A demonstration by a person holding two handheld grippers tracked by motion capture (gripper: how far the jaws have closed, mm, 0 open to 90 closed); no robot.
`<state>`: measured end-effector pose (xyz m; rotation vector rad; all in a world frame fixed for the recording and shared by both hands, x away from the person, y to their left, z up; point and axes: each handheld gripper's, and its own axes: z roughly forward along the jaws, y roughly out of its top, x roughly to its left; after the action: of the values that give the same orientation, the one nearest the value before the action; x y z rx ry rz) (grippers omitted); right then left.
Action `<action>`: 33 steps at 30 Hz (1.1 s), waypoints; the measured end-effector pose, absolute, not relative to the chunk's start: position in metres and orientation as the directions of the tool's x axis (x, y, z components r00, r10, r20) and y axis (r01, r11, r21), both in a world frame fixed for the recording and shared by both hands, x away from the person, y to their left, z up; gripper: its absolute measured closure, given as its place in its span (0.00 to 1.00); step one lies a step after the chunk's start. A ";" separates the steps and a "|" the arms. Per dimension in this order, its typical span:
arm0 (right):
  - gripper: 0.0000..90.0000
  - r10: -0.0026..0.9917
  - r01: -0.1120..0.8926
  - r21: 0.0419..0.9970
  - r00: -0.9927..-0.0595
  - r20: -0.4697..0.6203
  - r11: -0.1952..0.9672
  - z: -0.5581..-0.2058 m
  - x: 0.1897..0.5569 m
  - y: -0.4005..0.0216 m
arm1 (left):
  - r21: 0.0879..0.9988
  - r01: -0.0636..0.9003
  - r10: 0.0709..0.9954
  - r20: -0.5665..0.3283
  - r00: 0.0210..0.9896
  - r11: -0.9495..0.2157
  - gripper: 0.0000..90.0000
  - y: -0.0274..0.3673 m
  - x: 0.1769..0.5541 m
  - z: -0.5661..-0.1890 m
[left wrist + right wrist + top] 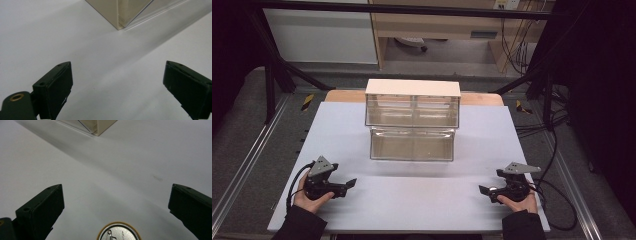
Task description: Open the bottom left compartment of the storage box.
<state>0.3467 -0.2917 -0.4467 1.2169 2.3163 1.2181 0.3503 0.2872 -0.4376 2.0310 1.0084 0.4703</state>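
Two grippers, left gripper and right gripper, rest near the tabletop's front corners, jaws spread and empty, likely poised toward the clear drawer cabinet.

This looks like a lab or research workroom set up for recording handling work. A pale surface lies on a wooden board inside a frame of black metal bars, with aluminium rails running along the grey carpeted floor on both sides. Loose black cables trail across the floor at the right, and more hang under a wooden bench at the back. Yellow-and-black hazard tape marks the floor near the corners.
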 end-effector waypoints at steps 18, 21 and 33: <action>0.01 0.770 0.553 0.775 -0.622 0.142 0.304 -0.448 0.346 -0.291 | 0.790 0.484 0.788 -0.001 0.616 -0.377 0.11 0.279 0.349 -0.433; 0.01 0.769 0.557 0.771 -0.623 0.142 0.308 -0.448 0.346 -0.291 | 0.787 0.487 0.790 0.001 0.613 -0.378 0.13 0.277 0.349 -0.432; 0.01 0.772 0.556 0.771 -0.621 0.138 0.310 -0.448 0.346 -0.291 | 0.773 0.492 0.783 0.009 0.622 -0.400 0.25 0.265 0.348 -0.432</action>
<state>0.3459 -0.2909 -0.4477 1.2078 2.3207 1.2066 0.3478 0.2651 -0.4320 2.0782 0.9974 0.4829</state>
